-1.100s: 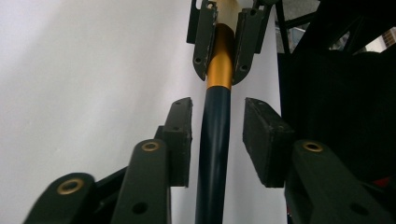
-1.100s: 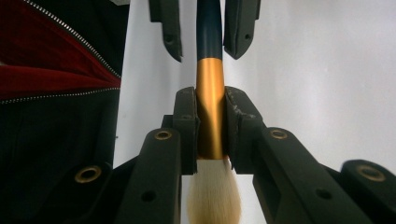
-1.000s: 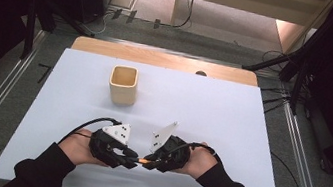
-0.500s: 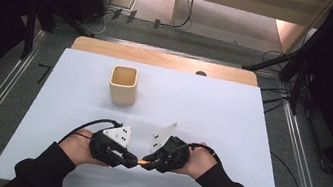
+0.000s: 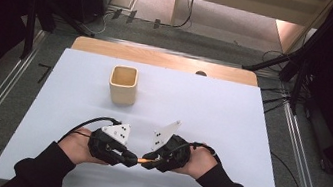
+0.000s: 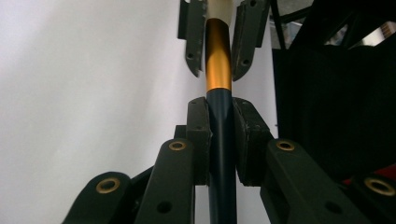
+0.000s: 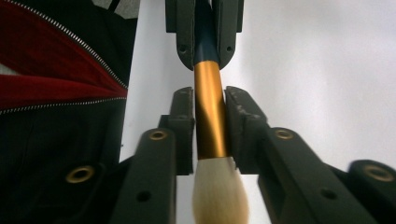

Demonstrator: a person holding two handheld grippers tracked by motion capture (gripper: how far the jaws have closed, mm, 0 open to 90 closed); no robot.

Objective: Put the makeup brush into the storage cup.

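Near the front edge of the tabletop (image 5: 232, 114), the high view shows your left tool (image 5: 130, 158) and right tool (image 5: 145, 162) meeting tip to tip over the brush (image 5: 142, 161), well short of the cup (image 5: 123, 84); the brush is mostly hidden there. Left gripper view: your tool has just clamped the dark handle (image 6: 221, 140), so the handover looks under way. Right gripper view: its jaws have just been easing open beside the gold ferrule (image 7: 210, 112); any remaining contact is hard to judge, and the bristles (image 7: 219, 193) are blurred.

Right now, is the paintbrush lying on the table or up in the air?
Up in the air. The brush is off the white table, level between the left gripper, clamped on its dark handle, and the right gripper, around its gold band.
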